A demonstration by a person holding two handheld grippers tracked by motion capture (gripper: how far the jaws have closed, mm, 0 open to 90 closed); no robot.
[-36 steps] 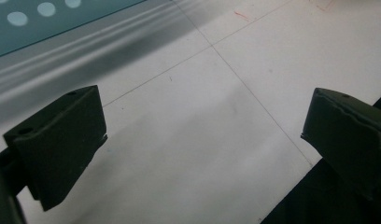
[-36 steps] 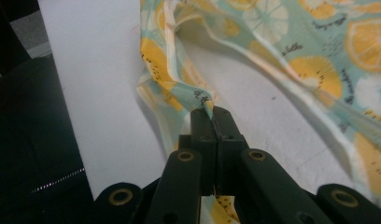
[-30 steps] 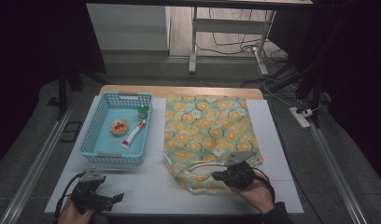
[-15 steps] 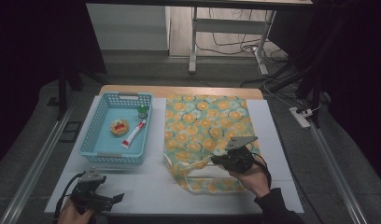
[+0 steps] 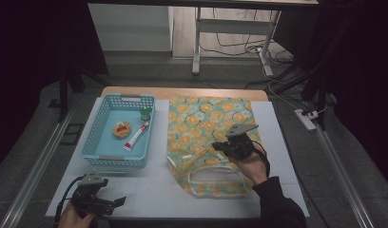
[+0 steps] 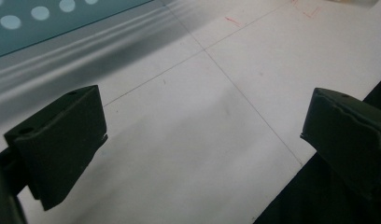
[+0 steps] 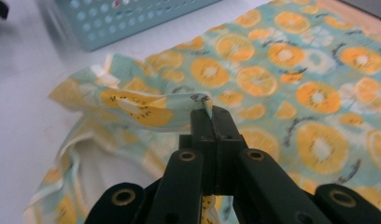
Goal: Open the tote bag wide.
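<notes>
Risk: right tongs [image 7: 211,112] pinch only the thin top layer at the mouth of the fruit-print bag [image 5: 208,130] on the table [image 5: 149,190]; I judge the fabric could slip free if pulled further.
Bag: mouth lifted open; nothing visible inside.
Basket [image 5: 94,142]: holds a toothpaste tube [image 5: 136,136], a round orange item [image 5: 121,128] and a small green-capped bottle [image 5: 145,113].
Left tongs [image 5: 120,202]: wide apart, holding nothing, at the table's near edge.

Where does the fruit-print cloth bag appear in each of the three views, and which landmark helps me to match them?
High view: the fruit-print bag lies right of centre on the table, its near edge lifted by the right gripper.
Left gripper view: the bag is not in it.
Right gripper view: the bag spreads across centre and right, its edge pinched in the jaws.
Shared landmark: the blue basket, also at and.
</notes>
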